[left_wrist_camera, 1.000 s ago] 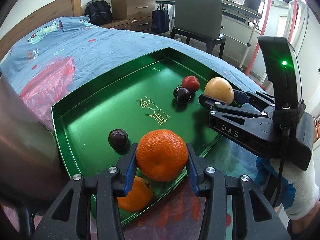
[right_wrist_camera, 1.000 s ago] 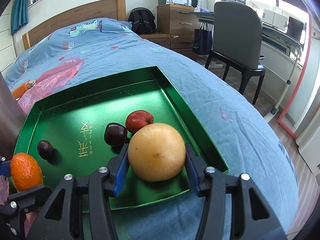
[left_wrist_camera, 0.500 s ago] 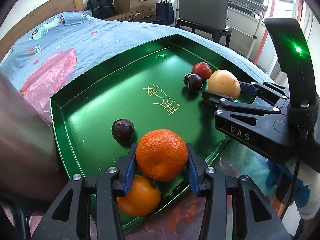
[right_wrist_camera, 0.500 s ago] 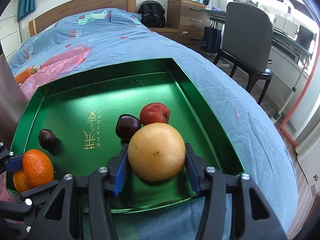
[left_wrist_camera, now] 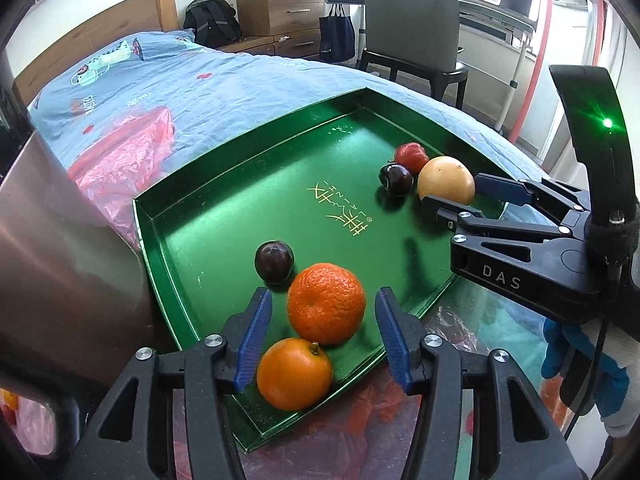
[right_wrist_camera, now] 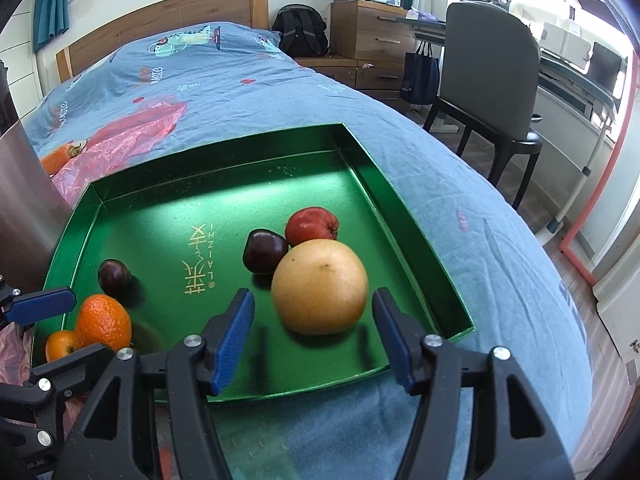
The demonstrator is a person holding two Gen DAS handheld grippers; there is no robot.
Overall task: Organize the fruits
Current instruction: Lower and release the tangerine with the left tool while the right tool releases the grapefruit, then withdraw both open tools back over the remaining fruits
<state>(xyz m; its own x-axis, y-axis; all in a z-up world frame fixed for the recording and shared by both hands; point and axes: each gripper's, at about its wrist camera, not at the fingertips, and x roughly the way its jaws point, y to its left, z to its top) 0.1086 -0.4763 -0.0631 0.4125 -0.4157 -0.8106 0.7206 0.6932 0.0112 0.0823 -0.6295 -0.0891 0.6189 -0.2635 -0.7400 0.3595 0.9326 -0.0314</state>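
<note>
A green tray (left_wrist_camera: pixel 224 216) (right_wrist_camera: pixel 424 240) lies on the bed. In the left wrist view a mandarin (left_wrist_camera: pixel 326 304) rests in the tray between my left gripper's (left_wrist_camera: pixel 322 320) opening jaws, whose blue pads stand clear of it. A smaller orange (left_wrist_camera: pixel 294 374) lies just in front, a dark plum (left_wrist_camera: pixel 274 261) just behind. In the right wrist view a yellow pomelo-like fruit (right_wrist_camera: pixel 320 286) sits on the tray between my right gripper's (right_wrist_camera: pixel 314 320) opening jaws, pads off it. A dark plum (right_wrist_camera: pixel 264 250) and a red fruit (right_wrist_camera: pixel 313 226) touch it behind.
A red plastic bag (right_wrist_camera: pixel 132 128) with an orange fruit (right_wrist_camera: pixel 58 158) lies on the blue bedsheet left of the tray. A metallic box (left_wrist_camera: pixel 52 264) stands at the left. A grey chair (right_wrist_camera: pixel 488 88), a desk and wooden drawers stand beyond the bed's right side.
Both grippers have opened and let go of their fruit. The mandarin and the yellow fruit now rest on the tray floor with gaps at both pads.
</note>
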